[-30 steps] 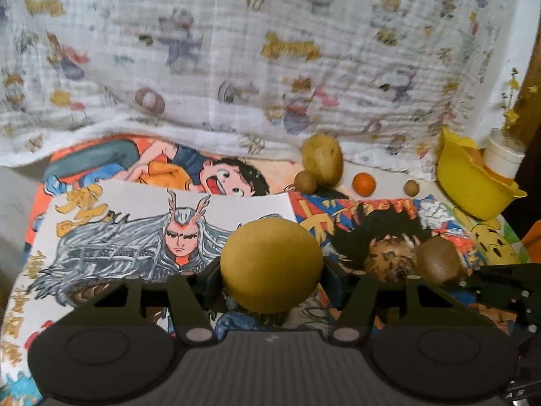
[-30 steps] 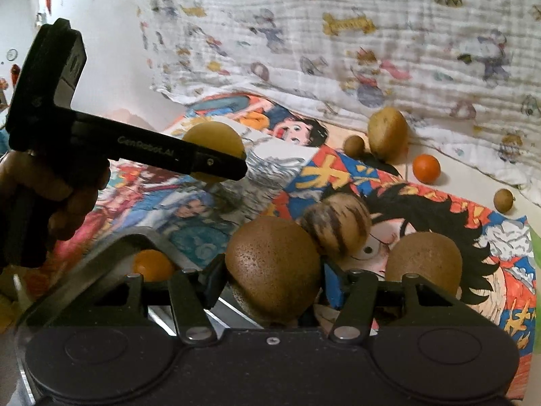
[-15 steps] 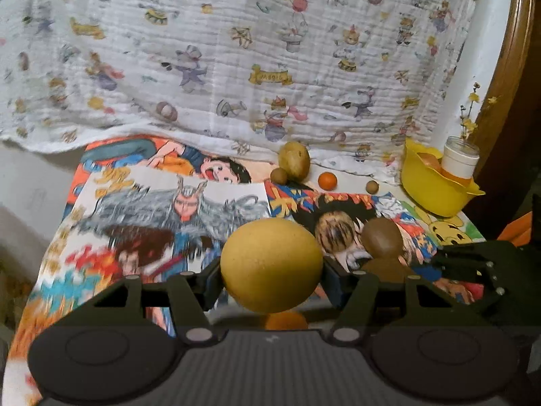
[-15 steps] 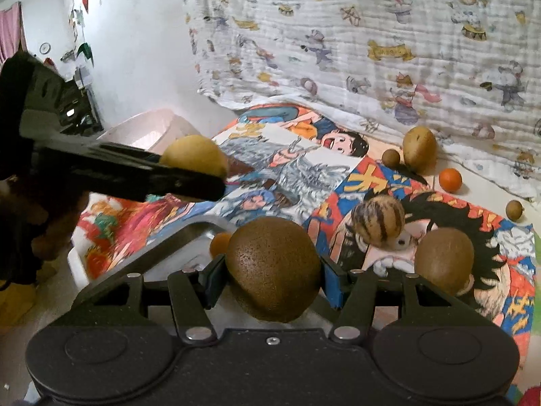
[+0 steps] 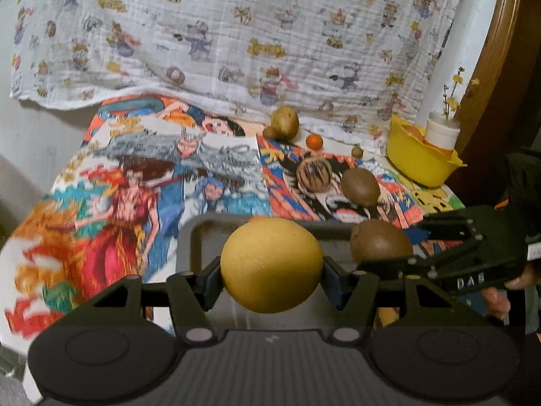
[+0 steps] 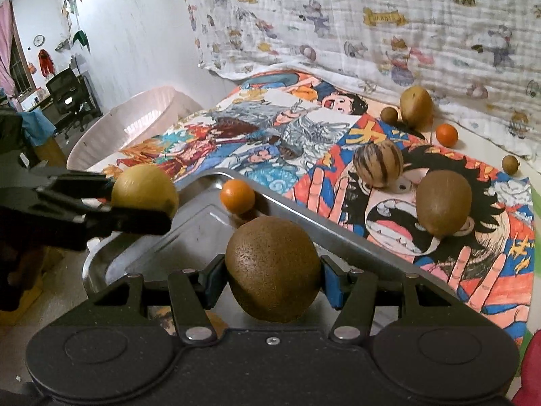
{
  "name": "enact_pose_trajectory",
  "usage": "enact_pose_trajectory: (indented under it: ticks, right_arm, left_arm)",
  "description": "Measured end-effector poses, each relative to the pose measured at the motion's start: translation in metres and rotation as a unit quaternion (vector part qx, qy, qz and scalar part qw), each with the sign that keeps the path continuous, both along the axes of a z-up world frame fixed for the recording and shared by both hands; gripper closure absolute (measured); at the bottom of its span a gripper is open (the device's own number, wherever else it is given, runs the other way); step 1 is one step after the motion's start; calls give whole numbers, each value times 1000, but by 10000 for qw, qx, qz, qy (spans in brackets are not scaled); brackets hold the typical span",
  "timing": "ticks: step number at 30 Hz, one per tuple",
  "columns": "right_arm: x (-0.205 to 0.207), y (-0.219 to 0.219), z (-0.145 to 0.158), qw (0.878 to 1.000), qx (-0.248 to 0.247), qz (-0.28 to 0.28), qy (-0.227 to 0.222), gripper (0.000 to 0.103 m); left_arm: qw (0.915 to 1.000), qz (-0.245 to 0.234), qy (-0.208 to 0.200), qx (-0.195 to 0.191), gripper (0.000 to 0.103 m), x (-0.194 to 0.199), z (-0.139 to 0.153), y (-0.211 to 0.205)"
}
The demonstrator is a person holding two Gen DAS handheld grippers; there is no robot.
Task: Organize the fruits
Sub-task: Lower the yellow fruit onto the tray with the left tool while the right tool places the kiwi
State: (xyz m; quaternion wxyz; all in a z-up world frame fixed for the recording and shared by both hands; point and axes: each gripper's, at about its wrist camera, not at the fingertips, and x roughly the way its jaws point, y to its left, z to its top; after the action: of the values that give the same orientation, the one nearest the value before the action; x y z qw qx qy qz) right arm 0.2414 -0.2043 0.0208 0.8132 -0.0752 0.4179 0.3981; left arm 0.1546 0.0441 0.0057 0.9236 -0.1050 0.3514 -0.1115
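Note:
My left gripper (image 5: 270, 267) is shut on a round yellow fruit (image 5: 270, 264), held above the near end of a metal tray (image 5: 194, 237). To its right, my right gripper (image 6: 272, 270) is shut on a brown kiwi (image 6: 272, 267) over the same tray (image 6: 199, 226). One small orange (image 6: 237, 196) lies in the tray's far corner. On the cartoon cloth beyond lie a second kiwi (image 6: 443, 201), a striped round fruit (image 6: 378, 165), a large tan fruit (image 6: 416, 105), another orange (image 6: 446, 134) and two small brown fruits (image 6: 389, 114).
A yellow bowl (image 5: 419, 162) with a white cup (image 5: 441, 132) stands at the table's far right corner. A pale pink basket (image 6: 128, 125) sits left of the table. A printed white sheet (image 5: 236, 34) hangs behind, with a wooden frame (image 5: 493, 50) at the right.
Both grippers have drawn back from the cloth toward the near edge, each still holding its fruit. The metal tray with the small orange has come into view beneath them.

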Motion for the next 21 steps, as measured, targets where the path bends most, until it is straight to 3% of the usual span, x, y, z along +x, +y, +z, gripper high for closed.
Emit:
enact_pose_trajectory:
  ticks: [21]
  right_arm:
    - [2,9,-15,9996,-196,-38,223,43]
  left_arm:
    - [9998,149,137,-15,39,-19,-24,2]
